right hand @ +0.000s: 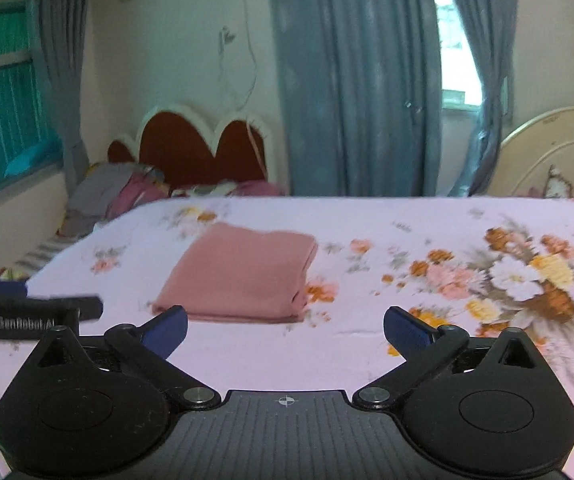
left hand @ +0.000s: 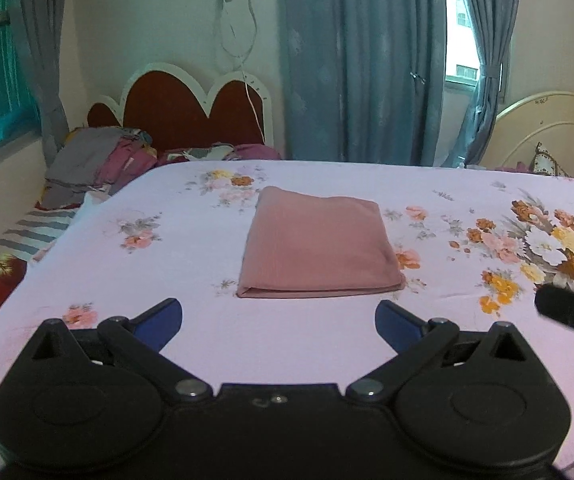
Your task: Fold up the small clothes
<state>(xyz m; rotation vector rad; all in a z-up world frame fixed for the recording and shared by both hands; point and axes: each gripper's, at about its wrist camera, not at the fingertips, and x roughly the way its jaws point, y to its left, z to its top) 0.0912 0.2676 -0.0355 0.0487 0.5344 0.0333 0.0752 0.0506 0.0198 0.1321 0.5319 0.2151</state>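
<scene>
A dusty-pink garment lies folded into a neat rectangle on the floral pink bedsheet. My left gripper hovers above the sheet just short of the garment's near edge, jaws wide open and empty. In the right wrist view the same folded garment sits ahead and left of my right gripper, which is also open with nothing between its blue pads. The right gripper's body shows at the right edge of the left view; the left gripper's body shows at the left edge of the right view.
A pile of grey and pink clothes lies beyond the sheet's far left corner, before a red heart-shaped headboard. Blue curtains hang behind the bed. A cream headboard stands at the far right.
</scene>
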